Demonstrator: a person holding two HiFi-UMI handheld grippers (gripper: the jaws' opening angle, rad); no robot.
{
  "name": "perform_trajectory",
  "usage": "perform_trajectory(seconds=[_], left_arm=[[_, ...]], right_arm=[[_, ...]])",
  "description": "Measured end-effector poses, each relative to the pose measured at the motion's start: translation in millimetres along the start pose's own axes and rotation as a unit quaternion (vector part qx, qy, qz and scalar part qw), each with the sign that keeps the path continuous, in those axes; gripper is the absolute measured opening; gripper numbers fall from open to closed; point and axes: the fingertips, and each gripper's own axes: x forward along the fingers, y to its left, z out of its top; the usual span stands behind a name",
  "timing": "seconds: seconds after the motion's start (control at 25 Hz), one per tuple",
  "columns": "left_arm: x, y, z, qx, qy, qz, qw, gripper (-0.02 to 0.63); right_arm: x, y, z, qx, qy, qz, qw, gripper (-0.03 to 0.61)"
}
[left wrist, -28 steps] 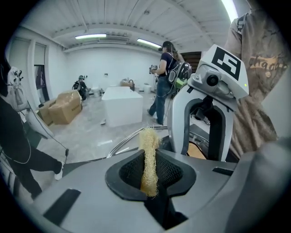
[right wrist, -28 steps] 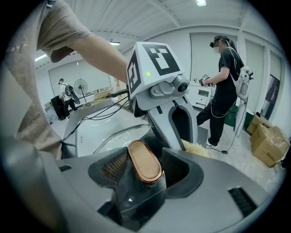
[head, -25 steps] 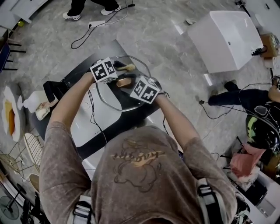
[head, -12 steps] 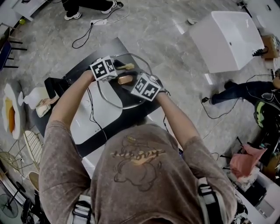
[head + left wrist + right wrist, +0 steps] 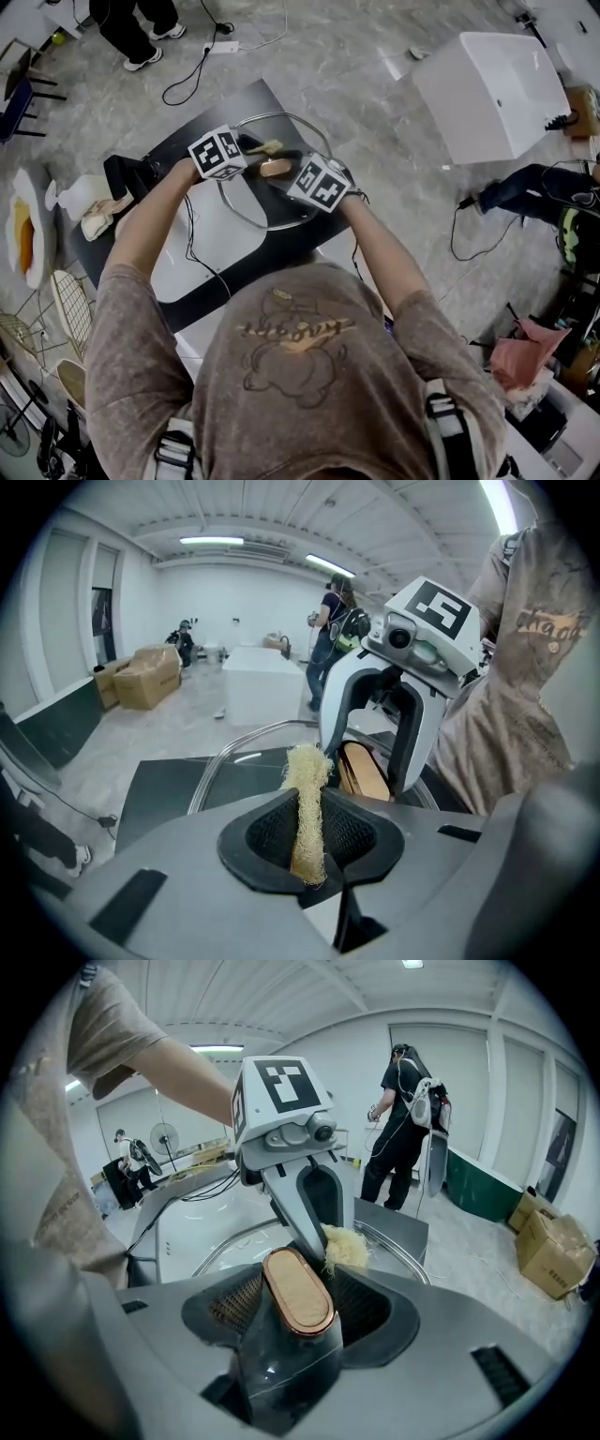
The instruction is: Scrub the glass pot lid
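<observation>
- two grippers meet over the lid (image 5: 246, 216).
- right gripper (image 5: 292, 1321) clamps the lid's handle (image 5: 297, 1288), steadying it.
- left gripper (image 5: 306, 841) pinches a scrubber (image 5: 306, 780), ready to rub the glass.

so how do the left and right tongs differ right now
Left tongs pinch a thin, pale, fibrous scrubber; right tongs clamp a broad wood-topped knob. Left tongs sit narrow, right tongs spread wide. Both grip something, facing each other over the glass lid.
</observation>
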Motion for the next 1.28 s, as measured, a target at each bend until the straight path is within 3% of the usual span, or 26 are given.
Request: perform_trajectory(seconds=[0.64,1.28], left_arm=[[-22.4,-25.0,-32.2,-0.074,-0.024,0.053,0.9956,0.063],[-27.8,-55.4,-46.8,-0.158,-0.053,0.154,0.9740,0.063]], right_arm=[[-0.5,2.6,0.9,0.003,0.004,0.008,1.000,0.244],[-2.5,2.3,-2.3,0.006,0.008,0.025,1.000,0.244]])
